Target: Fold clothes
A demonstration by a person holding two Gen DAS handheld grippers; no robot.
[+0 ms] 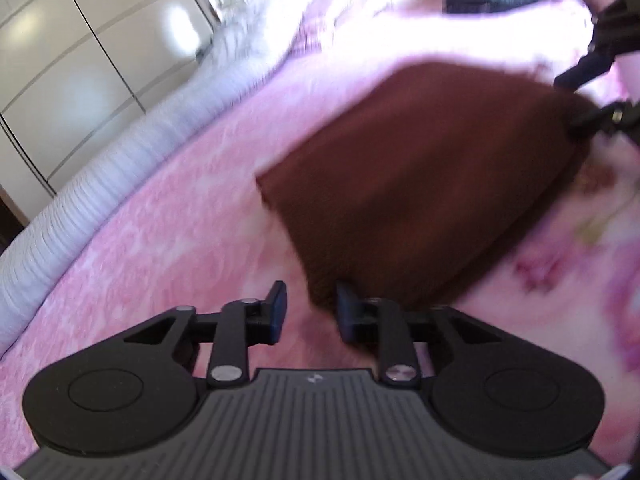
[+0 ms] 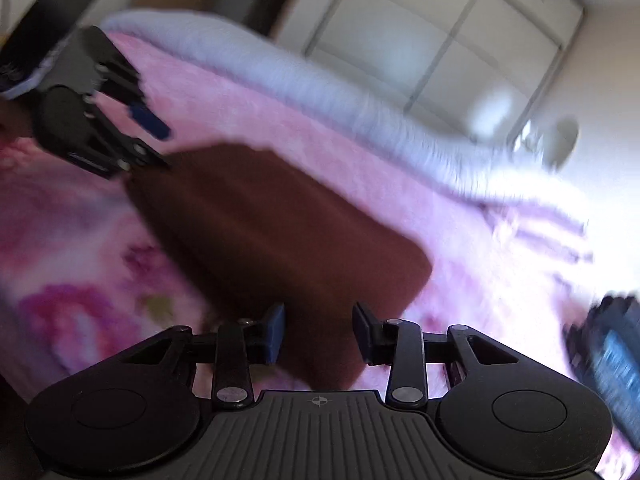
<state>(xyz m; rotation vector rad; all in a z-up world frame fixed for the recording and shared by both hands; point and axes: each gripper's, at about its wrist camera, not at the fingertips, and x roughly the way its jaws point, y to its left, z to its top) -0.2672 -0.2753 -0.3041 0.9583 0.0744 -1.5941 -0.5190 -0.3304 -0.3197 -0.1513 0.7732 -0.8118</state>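
A folded dark brown cloth [image 1: 420, 184] lies flat on a pink fleecy blanket [image 1: 180, 220]. My left gripper [image 1: 312, 312] hovers at its near corner with jaws apart; the corner touches the inner side of the right-hand finger, and pink blanket shows through the rest of the gap. Seen from the right wrist, the brown cloth [image 2: 272, 232] runs under and between the jaws of my right gripper [image 2: 320, 332], which stand apart at the opposite end. Each gripper appears in the other's view: the right gripper [image 1: 580, 100] at the cloth's far edge, the left gripper [image 2: 154, 144] at the upper left. Both views are blurred.
A white ribbed bed edge [image 1: 120, 152] borders the blanket [image 2: 80, 240], with pale wardrobe doors [image 1: 80, 60] beyond it. A dark object with a blue patch [image 2: 612, 360] lies on the blanket near the right gripper. A round white thing [image 2: 564, 140] sits past the bed.
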